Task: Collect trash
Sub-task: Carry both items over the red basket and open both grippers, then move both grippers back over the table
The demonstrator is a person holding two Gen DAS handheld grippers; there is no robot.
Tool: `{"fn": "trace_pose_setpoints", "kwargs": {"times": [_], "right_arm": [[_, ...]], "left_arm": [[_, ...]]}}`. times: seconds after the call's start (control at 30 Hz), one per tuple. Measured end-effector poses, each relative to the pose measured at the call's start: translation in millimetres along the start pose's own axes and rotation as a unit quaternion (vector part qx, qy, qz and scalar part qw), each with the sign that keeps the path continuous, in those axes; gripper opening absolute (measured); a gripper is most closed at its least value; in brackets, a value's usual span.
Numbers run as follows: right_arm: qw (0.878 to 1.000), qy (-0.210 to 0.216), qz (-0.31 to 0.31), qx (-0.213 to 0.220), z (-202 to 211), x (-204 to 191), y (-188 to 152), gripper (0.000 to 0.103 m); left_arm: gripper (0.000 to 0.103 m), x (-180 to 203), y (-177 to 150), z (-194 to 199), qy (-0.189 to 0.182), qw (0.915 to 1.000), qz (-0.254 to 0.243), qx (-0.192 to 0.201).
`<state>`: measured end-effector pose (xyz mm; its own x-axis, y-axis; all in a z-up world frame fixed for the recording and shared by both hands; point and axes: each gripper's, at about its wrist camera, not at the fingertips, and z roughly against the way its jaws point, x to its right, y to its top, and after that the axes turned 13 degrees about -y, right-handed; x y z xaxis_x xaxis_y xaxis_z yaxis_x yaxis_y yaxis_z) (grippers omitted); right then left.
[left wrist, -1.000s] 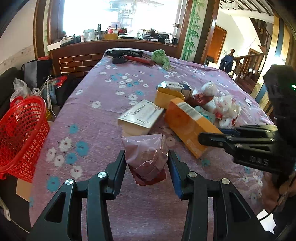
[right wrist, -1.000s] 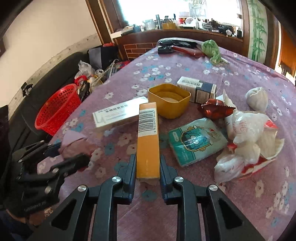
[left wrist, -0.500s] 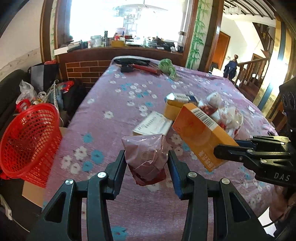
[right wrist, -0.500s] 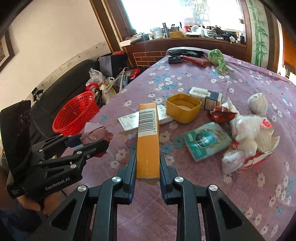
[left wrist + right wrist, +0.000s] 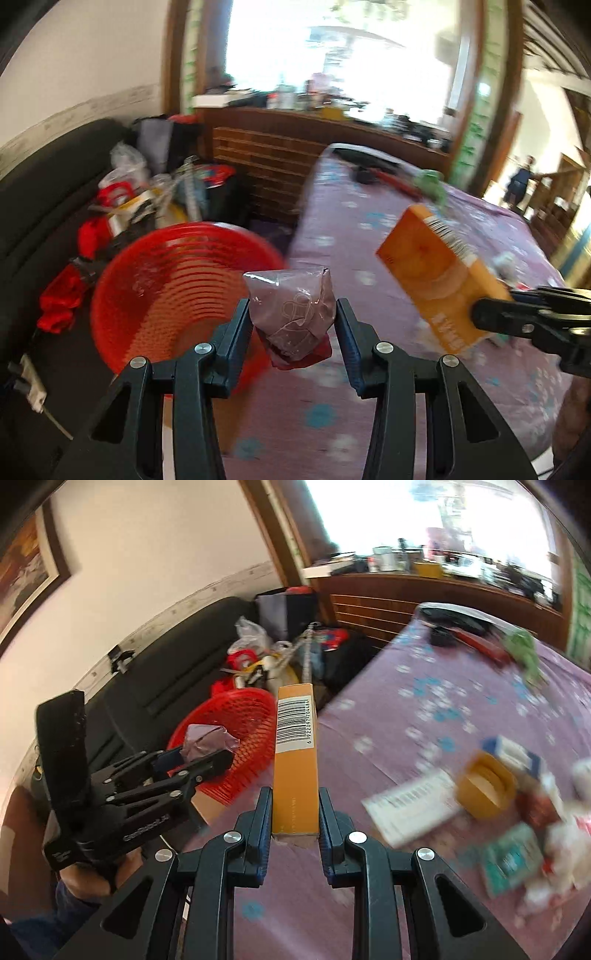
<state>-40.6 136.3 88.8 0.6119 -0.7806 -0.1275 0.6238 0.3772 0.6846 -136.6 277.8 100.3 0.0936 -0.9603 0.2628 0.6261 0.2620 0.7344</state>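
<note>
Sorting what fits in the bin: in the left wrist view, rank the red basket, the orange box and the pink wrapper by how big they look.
1. red basket, clearly the widest.
2. orange box, held in the right gripper.
3. pink wrapper, in the left gripper; it sits nearest the camera, so it is likely smaller than it looks.

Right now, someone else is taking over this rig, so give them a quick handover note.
Left claw: shut on the crumpled pink wrapper, at the red basket beside the table.
Right claw: shut on the orange carton, pointing toward the basket.
Done: both pieces picked up; neither dropped yet.
Left: release both into the basket, then fetch the white box, yellow cup, green packet and the other wrappers.
</note>
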Motion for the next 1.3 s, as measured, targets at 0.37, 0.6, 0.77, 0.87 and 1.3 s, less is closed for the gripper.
{"fn": "trace_pose_setpoints", "kwargs": {"times": [0.37, 0.6, 0.77, 0.87, 1.3], "right_arm": [[0.999, 0.030, 0.021, -0.039, -81.5, -70.2, 46.7, 0.024], [0.998, 0.036, -0.014, -0.042, -98.7, -62.4, 54.1, 0.040], [1.000, 0.018, -0.015, -0.014, -64.4, -42.2, 37.6, 0.041], [1.000, 0.006, -0.020, 0.001, -37.8, -23.6, 15.1, 0.047], [0.990, -0.095, -0.099, 0.026, 53.9, 88.1, -95.8, 0.056]], "left_arm": [[0.052, -101.2, 8.8, -15.1, 0.057, 0.9962, 0.065, -0.014], [0.074, -110.1, 6.9, -7.9, 0.066, 0.9948, 0.077, -0.001], [0.077, -80.9, 0.9, 6.5, 0.062, 0.9968, 0.047, 0.016], [0.082, -50.3, -4.7, 8.0, 0.049, 0.9985, 0.014, 0.020], [0.088, 94.0, -39.8, -35.9, -0.069, 0.9896, -0.117, -0.048]]}}
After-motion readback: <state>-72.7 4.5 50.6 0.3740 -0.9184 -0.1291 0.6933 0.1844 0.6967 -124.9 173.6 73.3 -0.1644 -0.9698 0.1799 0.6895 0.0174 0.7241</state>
